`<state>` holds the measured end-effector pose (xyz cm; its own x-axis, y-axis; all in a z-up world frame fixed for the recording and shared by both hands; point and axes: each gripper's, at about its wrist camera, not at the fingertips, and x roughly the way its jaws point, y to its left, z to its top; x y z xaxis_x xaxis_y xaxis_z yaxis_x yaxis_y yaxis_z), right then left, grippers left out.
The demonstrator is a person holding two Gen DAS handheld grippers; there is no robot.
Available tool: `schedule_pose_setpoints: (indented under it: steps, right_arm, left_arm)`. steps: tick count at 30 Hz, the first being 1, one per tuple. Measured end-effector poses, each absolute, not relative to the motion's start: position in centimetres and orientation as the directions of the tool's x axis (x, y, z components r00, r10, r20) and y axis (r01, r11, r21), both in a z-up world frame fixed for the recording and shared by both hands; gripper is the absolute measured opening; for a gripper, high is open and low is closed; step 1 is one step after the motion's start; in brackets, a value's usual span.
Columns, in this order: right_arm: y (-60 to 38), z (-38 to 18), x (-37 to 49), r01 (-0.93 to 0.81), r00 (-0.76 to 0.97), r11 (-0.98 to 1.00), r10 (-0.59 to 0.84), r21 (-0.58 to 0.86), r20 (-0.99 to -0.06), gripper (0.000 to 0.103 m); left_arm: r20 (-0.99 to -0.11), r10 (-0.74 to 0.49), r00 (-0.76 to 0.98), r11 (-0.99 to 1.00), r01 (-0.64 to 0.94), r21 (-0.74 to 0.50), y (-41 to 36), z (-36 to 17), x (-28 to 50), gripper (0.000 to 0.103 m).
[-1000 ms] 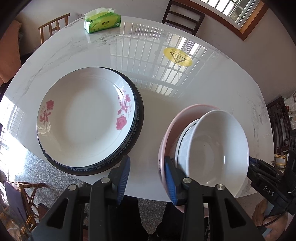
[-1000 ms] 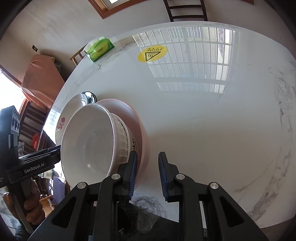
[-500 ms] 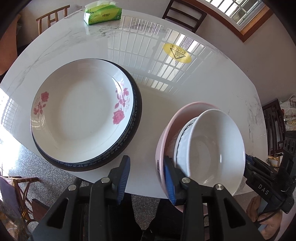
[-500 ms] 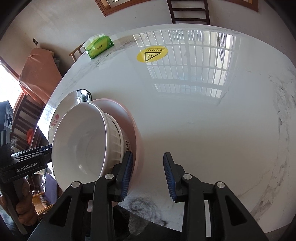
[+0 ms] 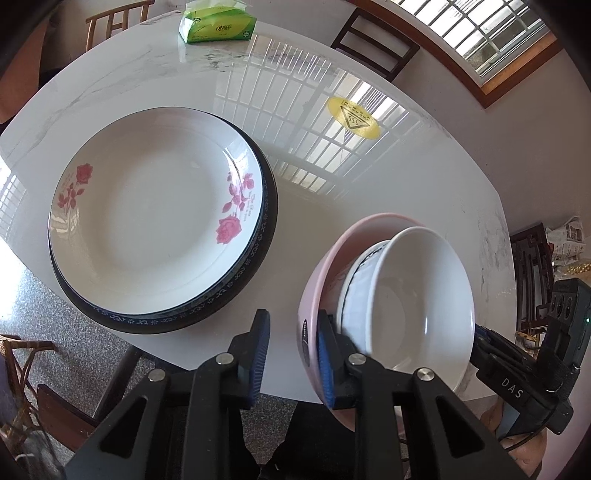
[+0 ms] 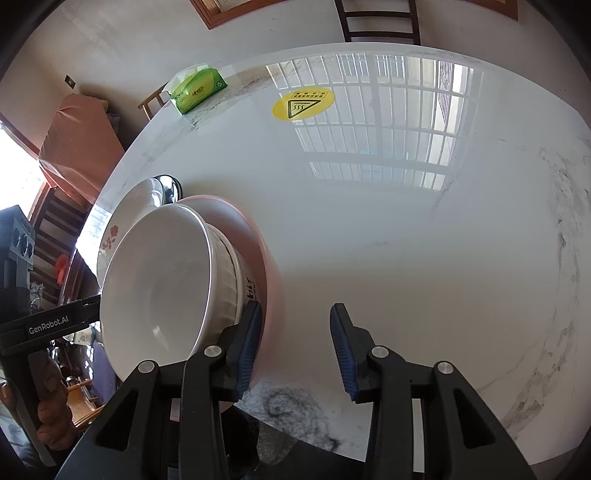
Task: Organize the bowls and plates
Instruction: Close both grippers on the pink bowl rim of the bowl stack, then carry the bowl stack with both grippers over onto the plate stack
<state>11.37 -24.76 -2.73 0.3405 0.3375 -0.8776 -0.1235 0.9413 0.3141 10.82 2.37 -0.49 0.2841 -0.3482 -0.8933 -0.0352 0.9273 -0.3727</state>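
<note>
A white rose-patterned plate lies stacked on a dark blue-rimmed plate at the table's left. To the right, a white bowl sits nested in a ribbed white bowl inside a pink bowl, near the table's front edge. My left gripper is open, its right finger just inside the pink bowl's rim. My right gripper is open and empty beside the pink bowl; the white bowl and rose plate also show there.
A green tissue pack lies at the table's far edge, also in the right wrist view. A yellow warning sticker marks the marble table. Chairs stand around the table.
My right gripper has opened, releasing the pink bowl's rim, and drawn back slightly. My left gripper has barely moved. The bowl stack has stayed in place.
</note>
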Motion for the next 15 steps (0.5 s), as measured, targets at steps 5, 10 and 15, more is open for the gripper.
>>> schedule_pose_setpoints:
  steps: [5, 10, 15]
  right_arm:
    - [-24.6, -2.7, 11.3, -0.132, 0.337, 0.934, 0.356, 0.331, -0.872, 0.032]
    - [-24.0, -2.4, 11.1, -0.148, 0.345, 0.927, 0.375, 0.344, -0.860, 0.014]
    - [-25.1, -2.6, 10.9, -0.120, 0.344, 0.901, 0.432, 0.418, -0.834, 0.014]
  left_arm:
    - [-0.892, -0.319, 0.320, 0.947, 0.059, -0.317, 0.4, 0.4, 10.5, 0.009]
    - [-0.880, -0.324, 0.348, 0.943, 0.040, -0.331, 0.7, 0.5, 10.1, 0.008]
    - [-0.883, -0.306, 0.356, 0.949, 0.047, -0.310, 0.2, 0.7, 10.4, 0.008]
